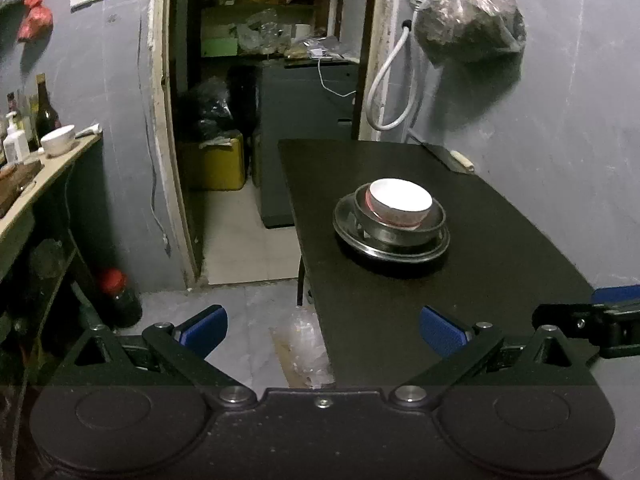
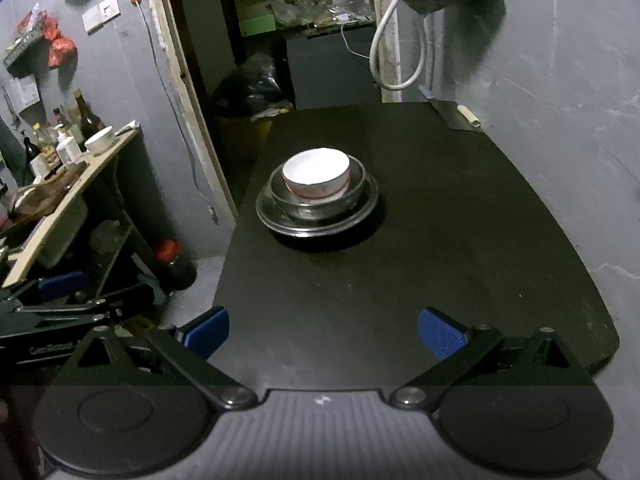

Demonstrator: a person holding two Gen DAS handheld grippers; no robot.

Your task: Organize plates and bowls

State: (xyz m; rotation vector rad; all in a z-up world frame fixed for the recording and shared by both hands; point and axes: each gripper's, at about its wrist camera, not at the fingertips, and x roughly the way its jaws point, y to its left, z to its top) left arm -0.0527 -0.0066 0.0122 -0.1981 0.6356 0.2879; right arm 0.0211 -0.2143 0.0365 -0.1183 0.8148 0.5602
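- Dishes sit nested in one stack on the black table (image 2: 460,240): a white bowl (image 2: 316,178) with a reddish band near its base, inside a metal bowl (image 2: 320,206), on a wide metal plate (image 2: 280,220).
- In the left wrist view the same stack shows as white bowl (image 1: 401,202), metal bowl (image 1: 400,232) and plate (image 1: 348,228), toward the table's far half.
- All three stand upright, mouths up; being round, they have no long axis to speak of.
- Left gripper (image 1: 323,330) has its blue pads spread wide, holding nothing, at the table's near left edge.
- Right gripper (image 2: 323,332) is likewise spread wide and empty, above the near table edge.
- The metal bowl's inside is mostly hidden by the white bowl; the plate's far rim is covered.
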